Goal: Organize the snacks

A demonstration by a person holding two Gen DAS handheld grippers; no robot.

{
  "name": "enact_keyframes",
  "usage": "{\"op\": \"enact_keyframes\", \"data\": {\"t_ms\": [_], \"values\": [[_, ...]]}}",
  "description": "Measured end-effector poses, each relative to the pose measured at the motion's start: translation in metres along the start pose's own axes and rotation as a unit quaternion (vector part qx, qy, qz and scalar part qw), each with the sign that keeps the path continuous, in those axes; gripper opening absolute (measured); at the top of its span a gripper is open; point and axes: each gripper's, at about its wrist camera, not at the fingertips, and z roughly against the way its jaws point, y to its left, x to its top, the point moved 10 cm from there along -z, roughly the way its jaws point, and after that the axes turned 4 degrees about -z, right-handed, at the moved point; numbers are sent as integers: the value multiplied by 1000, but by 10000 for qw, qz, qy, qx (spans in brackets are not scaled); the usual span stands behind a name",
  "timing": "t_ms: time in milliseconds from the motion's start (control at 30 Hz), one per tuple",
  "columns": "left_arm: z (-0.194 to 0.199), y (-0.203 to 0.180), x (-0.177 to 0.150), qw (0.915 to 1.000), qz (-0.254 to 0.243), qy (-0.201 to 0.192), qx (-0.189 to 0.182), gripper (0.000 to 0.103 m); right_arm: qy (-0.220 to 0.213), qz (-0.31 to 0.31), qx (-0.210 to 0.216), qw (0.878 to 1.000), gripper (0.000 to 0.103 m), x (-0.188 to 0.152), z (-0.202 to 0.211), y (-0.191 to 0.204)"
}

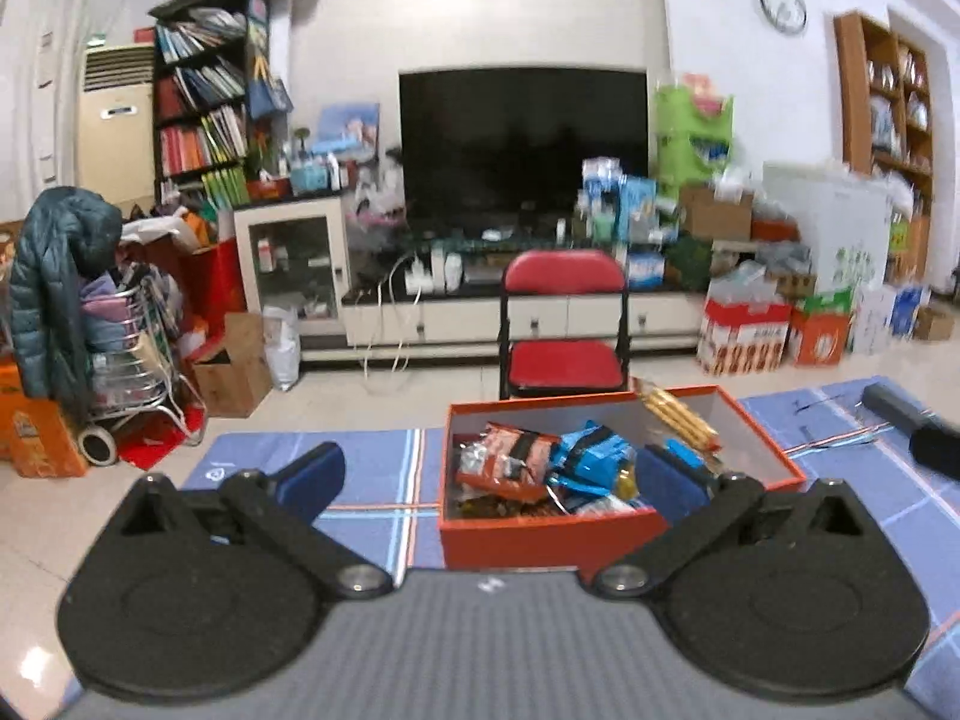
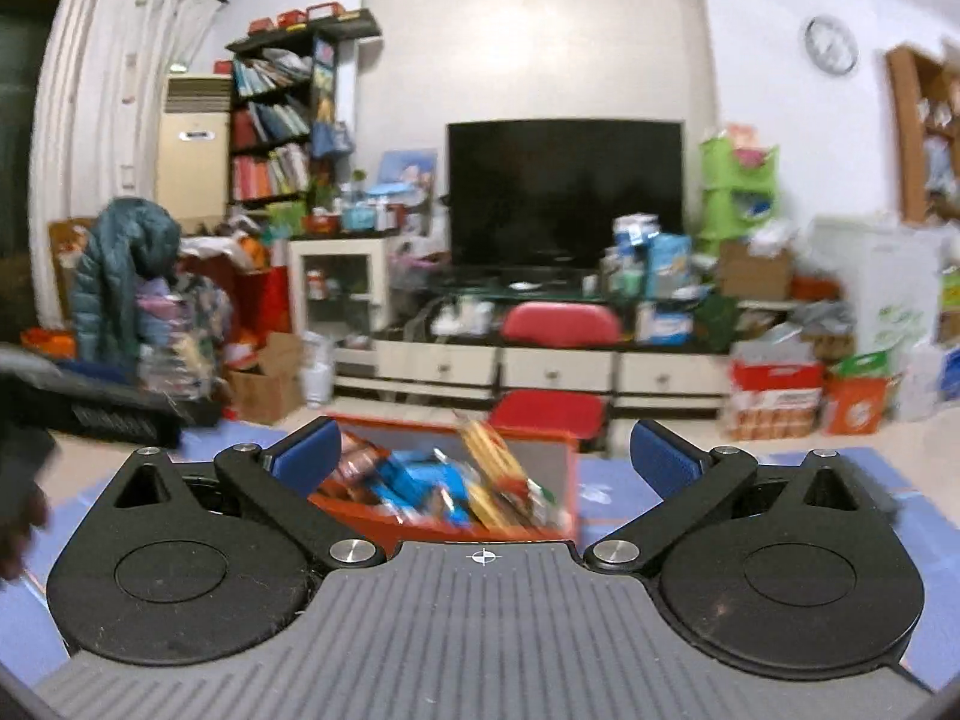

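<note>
Both tools are released. My left gripper (image 1: 492, 474) has its jaws spread wide with nothing pressed between the pads; my right gripper (image 2: 483, 459) stands the same, empty.

The orange box (image 1: 552, 534) sits on the blue plaid cloth (image 1: 372, 480), just ahead of the left jaws and offset toward the right-hand finger, whose pad overlaps the box's near right part in view. Inside lie an orange-red packet (image 1: 510, 459) and a blue packet (image 1: 591, 456), touching in a loose heap toward the near end, and a long biscuit pack (image 1: 678, 417) leaning on the far wall with its end poking above the rim. From the right wrist, the box lies ahead between the jaws, blurred.

Risks, as I judge them:
- The biscuit pack could be knocked out by a careless sweep over the box.
- The loose heap invites pinching two wrappers at once.
- A finger catching the box wall could drag the box across the cloth.
- The right gripper's view is smeared; I would not commit a grasp on it.
- The two tools are close together, so converging on one box risks collision.
</note>
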Motion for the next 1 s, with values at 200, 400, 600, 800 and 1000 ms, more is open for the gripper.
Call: {"op": "enact_keyframes", "data": {"t_ms": [200, 400, 600, 800, 1000], "values": [[13, -11, -47, 9994, -157, 223, -228, 102, 543, -34, -396, 9977, 95, -75, 5, -29], [-4, -4, -75, 9982, 60, 561, -224, 102, 1620, -420, -755, 9830, 95, -135, -73, -91], [-9, 0, -78, 9989, -58, 469, -63, 103, 2038, -362, -620, 9764, 95, -173, -119, -101], [-6, 1, -69, 9993, -202, 191, 248, 103, 2392, -280, -646, 9684, 95, -179, -140, -94], [9, -5, -58, 9993, -127, -309, 171, 103, 2394, -288, -643, 9684, 95, -178, -140, -93]]}}
